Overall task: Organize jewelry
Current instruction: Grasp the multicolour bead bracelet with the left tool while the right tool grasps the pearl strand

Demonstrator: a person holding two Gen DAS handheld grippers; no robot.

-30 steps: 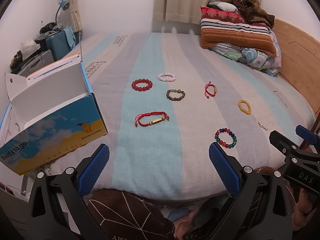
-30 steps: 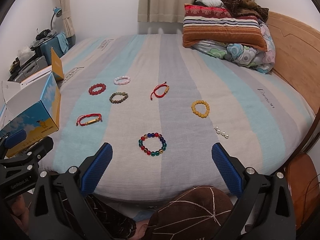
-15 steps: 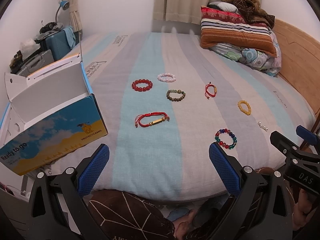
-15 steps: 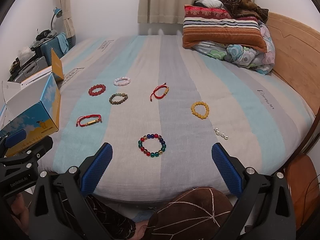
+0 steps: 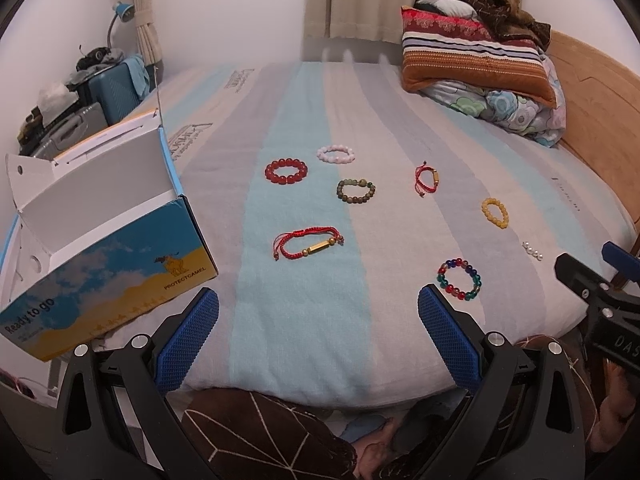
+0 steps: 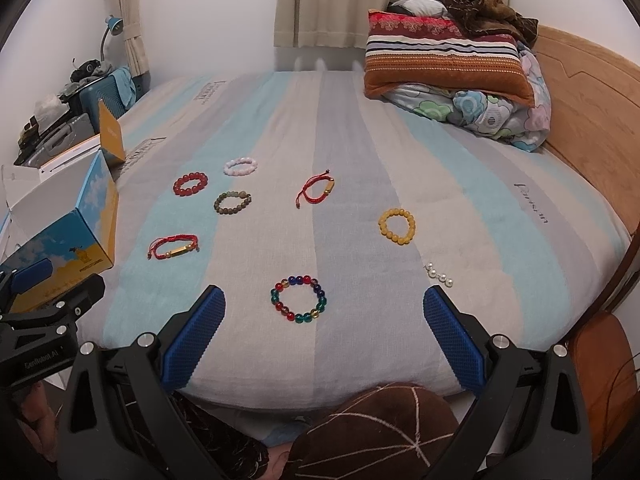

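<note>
Both grippers, left (image 5: 318,320) and right (image 6: 324,320), wide apart, level over the bed's (image 6: 360,128) near edge, nothing held.

Black claw (image 5: 318,318) frames, blue textured pads (image 6: 192,336), silver screws.

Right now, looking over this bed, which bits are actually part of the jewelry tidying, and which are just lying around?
For the job:
multicolored bead bracelet
yellow bead bracelet
pearl string
two red cord bracelets
red bead bracelet
olive bead bracelet
pink bead bracelet
open blue box

Just lying about:
striped pillow
floral quilt
brown blanket
suitcase
desk lamp
</note>
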